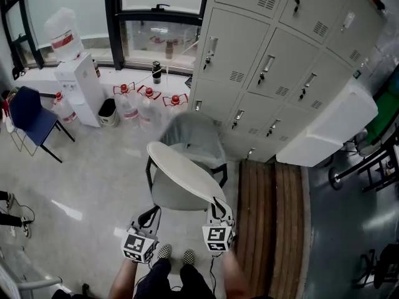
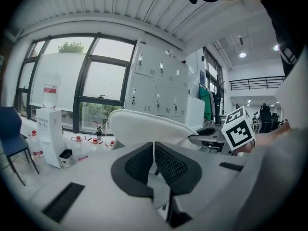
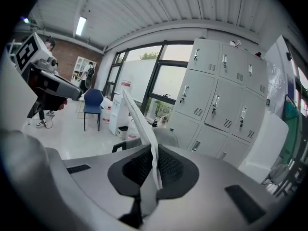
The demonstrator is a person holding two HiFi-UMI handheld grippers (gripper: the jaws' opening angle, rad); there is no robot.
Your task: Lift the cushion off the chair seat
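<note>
The white oval cushion hangs tilted in the air over the grey office chair, with the chair's seat bare under it. My right gripper is shut on the cushion's near right edge. In the right gripper view the cushion stands on edge between the pads of the right gripper. My left gripper is at the near left side. In the left gripper view the left gripper is shut, with a thin white edge of the cushion pinched between its jaws.
Grey lockers rise behind and to the right of the chair. A slatted wooden mat lies on the right. A water dispenser, spare bottles, a small bin and a blue chair stand at the left by the windows.
</note>
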